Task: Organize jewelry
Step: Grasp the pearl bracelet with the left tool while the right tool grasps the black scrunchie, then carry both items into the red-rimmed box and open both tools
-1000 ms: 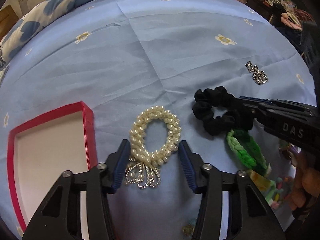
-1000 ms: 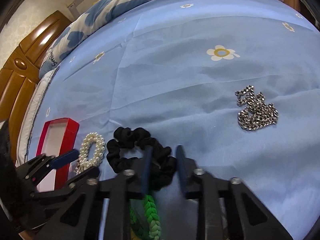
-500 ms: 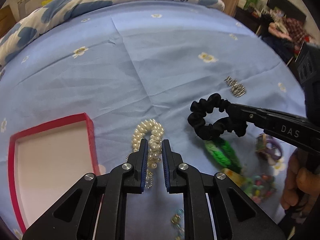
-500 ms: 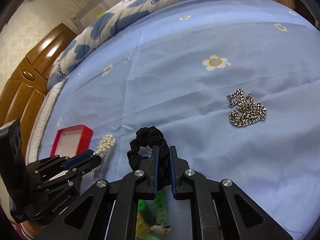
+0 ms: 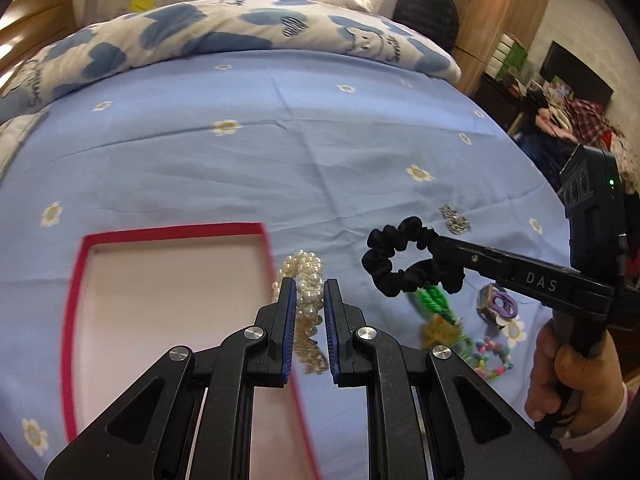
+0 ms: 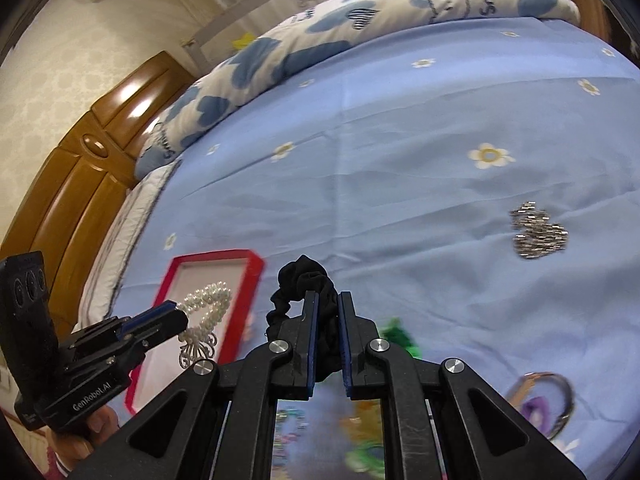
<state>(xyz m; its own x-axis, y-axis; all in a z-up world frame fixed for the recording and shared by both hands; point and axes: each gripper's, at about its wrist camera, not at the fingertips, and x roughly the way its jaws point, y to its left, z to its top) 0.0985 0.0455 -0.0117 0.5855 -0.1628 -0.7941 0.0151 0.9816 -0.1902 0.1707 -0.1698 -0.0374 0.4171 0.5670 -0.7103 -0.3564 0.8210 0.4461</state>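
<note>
My left gripper (image 5: 308,294) is shut on a pearl bracelet (image 5: 306,276) with a silver charm and holds it in the air by the right edge of an open red box (image 5: 168,292). The bracelet also shows in the right wrist view (image 6: 206,312), over the box (image 6: 212,280). My right gripper (image 6: 325,306) is shut on a black scrunchie (image 6: 306,280) and holds it above the bed; it also shows in the left wrist view (image 5: 400,258).
A silver chain (image 6: 538,234) lies on the blue flowered sheet (image 5: 280,152) at the right. A green braided band (image 5: 432,302), a purple hair tie (image 5: 502,304) and a bead bracelet (image 5: 490,354) lie near the front edge. A quilt (image 5: 240,32) lies at the back.
Both grippers closed on their items and lifted them off the sheet. The left one has carried the pearl bracelet up beside the red box; the right one has raised the scrunchie.
</note>
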